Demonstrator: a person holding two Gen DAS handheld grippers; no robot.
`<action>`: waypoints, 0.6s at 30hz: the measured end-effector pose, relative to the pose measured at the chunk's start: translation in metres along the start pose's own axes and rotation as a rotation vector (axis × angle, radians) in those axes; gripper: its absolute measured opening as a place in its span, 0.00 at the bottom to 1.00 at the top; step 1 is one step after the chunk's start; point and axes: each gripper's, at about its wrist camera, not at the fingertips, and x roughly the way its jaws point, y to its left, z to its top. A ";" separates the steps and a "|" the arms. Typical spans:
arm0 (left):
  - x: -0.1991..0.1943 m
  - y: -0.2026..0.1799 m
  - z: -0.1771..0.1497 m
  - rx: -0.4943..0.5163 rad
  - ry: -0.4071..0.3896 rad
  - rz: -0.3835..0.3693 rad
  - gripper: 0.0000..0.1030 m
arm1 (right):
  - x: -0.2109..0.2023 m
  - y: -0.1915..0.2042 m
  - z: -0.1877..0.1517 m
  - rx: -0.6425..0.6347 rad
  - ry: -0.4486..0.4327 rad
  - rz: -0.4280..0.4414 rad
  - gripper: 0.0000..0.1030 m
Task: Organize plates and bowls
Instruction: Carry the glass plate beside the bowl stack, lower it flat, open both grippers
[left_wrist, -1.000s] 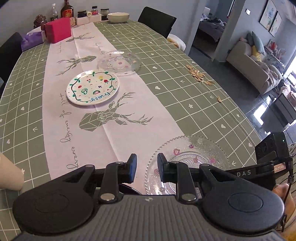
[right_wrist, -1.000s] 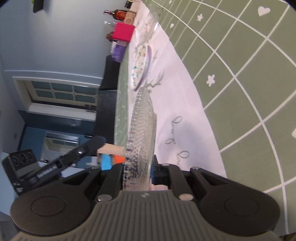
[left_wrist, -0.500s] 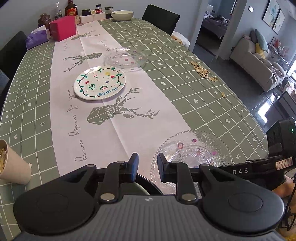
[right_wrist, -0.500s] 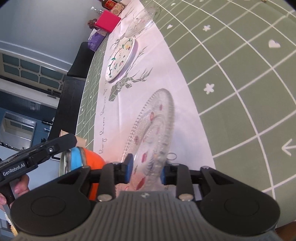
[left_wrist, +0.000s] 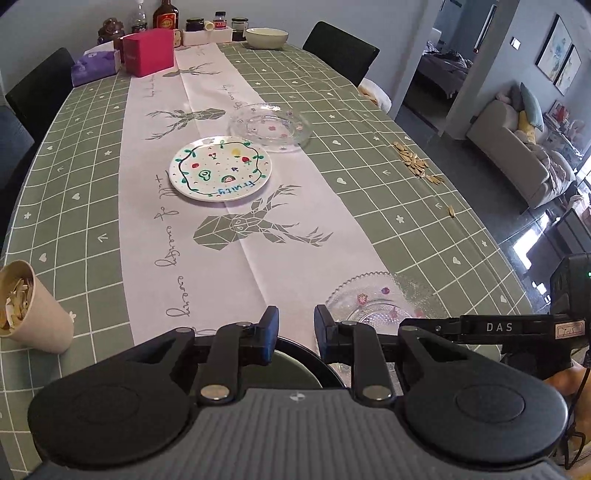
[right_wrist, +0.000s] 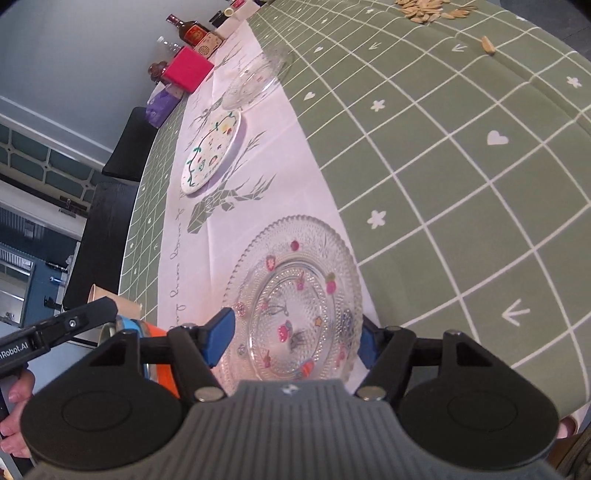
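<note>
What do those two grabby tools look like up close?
Both have a ribbed grey body and black round-ended arms with silver rivets. The left gripper has black pads; the right gripper has blue pads. White lettering marks their side bars.

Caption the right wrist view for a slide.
Right gripper open around a beaded glass plate lying flat on the table runner, fruit plate beyond.

Near glass plate (right_wrist: 295, 295) is lying flat at the table's (left_wrist: 424, 206) near edge, straddling the runner's (left_wrist: 266, 258) right border. Painted plate (left_wrist: 221, 168) is sitting farther back on the runner, second glass plate (left_wrist: 271, 127) just behind-right of it. Cup (left_wrist: 31, 310) is standing near-left, seeds (left_wrist: 415, 162) lying right, bowl (left_wrist: 266, 37) and box (left_wrist: 147, 51) sitting at the far end.
</note>
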 end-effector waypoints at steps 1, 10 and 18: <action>-0.001 -0.001 0.000 0.008 -0.004 0.000 0.26 | -0.001 -0.003 0.001 0.018 -0.001 0.009 0.65; 0.002 -0.004 -0.001 0.027 -0.001 0.027 0.27 | -0.008 0.001 -0.001 -0.054 -0.024 -0.053 0.61; 0.002 -0.004 -0.001 0.029 -0.005 0.026 0.27 | -0.003 0.021 -0.011 -0.234 -0.050 -0.189 0.61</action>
